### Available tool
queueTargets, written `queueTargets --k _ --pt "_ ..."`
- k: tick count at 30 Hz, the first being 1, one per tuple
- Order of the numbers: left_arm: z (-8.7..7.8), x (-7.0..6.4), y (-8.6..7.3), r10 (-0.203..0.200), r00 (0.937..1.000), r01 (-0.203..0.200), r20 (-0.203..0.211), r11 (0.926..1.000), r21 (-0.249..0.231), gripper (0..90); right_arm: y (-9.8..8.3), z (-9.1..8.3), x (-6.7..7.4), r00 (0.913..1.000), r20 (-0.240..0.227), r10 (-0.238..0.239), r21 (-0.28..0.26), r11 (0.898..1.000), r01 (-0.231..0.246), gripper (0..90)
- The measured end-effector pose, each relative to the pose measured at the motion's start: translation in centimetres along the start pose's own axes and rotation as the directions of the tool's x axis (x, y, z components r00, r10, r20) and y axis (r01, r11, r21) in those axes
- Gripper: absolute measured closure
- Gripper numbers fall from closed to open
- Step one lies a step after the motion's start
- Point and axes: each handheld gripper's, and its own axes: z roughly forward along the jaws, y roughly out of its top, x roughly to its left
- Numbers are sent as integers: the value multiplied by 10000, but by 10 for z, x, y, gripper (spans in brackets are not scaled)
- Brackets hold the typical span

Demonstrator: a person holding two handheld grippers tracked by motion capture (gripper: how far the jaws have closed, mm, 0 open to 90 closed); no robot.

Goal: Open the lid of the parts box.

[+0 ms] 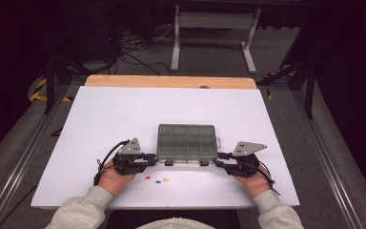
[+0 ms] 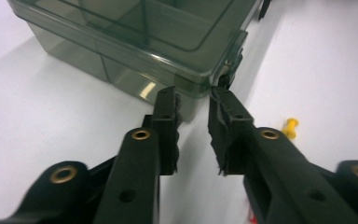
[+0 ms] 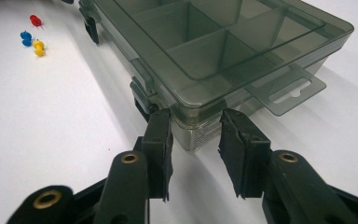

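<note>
L gripper (image 2: 193, 100) and R gripper (image 3: 196, 119) each sat part-open at a near corner of the compartment box (image 1: 187, 141), mid-table, jaws straddling the corners w/o clear squeeze. We judged it steadying; next likely needs latches (image 3: 142, 88) undone.

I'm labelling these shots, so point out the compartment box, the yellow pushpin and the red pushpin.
compartment box (image 1: 187, 141), high view, middle of its lid.
yellow pushpin (image 3: 38, 47), right gripper view, its head.
red pushpin (image 3: 36, 20), right gripper view, its head.
</note>
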Motion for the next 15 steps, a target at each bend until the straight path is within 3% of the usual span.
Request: queueTargets --k 15 --pt "0 -1 1 41 9999 -42 -113 10000 -28 741 0 -2 0 10000 31 43 -30 10000 -43 677"
